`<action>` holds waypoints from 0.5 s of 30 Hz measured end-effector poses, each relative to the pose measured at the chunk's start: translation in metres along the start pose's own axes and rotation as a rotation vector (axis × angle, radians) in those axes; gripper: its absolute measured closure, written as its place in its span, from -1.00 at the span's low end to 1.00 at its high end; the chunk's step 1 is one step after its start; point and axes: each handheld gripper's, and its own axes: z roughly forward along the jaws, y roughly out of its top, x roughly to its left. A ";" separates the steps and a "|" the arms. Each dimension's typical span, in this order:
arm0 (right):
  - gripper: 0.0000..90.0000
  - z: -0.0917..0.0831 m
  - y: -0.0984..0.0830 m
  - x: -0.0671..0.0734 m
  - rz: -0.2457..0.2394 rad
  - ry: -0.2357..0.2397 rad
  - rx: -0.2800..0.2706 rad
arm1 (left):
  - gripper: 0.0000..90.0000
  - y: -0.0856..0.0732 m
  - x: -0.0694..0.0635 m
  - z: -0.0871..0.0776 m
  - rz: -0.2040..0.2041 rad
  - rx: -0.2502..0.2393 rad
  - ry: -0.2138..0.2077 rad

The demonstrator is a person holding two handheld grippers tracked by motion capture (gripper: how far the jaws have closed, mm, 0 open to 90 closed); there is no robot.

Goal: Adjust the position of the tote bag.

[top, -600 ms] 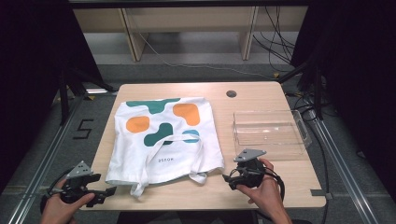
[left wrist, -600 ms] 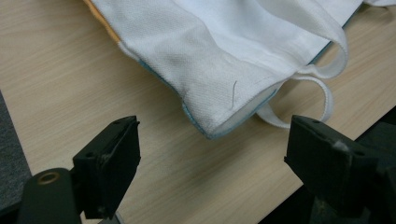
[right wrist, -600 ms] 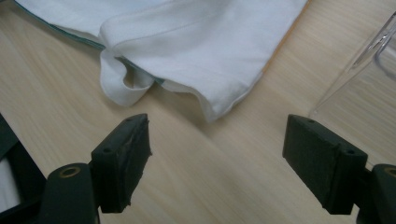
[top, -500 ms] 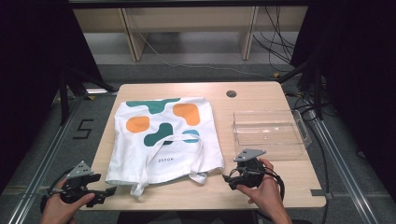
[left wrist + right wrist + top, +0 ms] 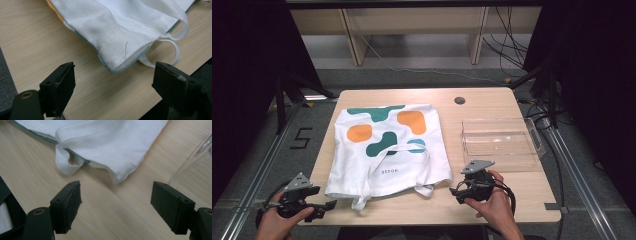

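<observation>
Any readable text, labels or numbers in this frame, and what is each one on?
"5": a dark figure on the grey floor left of the table.
A short line of small print on the white bag, near its open edge: too small and blurred to read.
Nothing else carries text.

Evenly lit from overhead, bright on the pale wooden desk (image 5: 492,200), black dark around it. Soft, short shadows under the white printed cloth bag (image 5: 120,37) just beyond the left claw (image 5: 113,82). Faint glare on the clear plastic tray (image 5: 197,167) beside the right claw (image 5: 116,202). Slightly soft focus, black jaws blurred up close.
</observation>
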 end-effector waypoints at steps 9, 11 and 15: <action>-0.44 0.004 0.003 0.001 -0.052 -0.010 -0.010 | -0.62 0.001 0.001 0.000 0.006 0.004 0.000; -0.44 0.007 0.005 0.002 -0.061 -0.003 0.015 | -0.62 0.001 0.001 -0.001 0.022 0.002 0.017; -0.41 0.016 0.009 0.002 -0.091 -0.004 0.032 | -0.62 0.002 0.002 0.000 0.026 0.020 0.010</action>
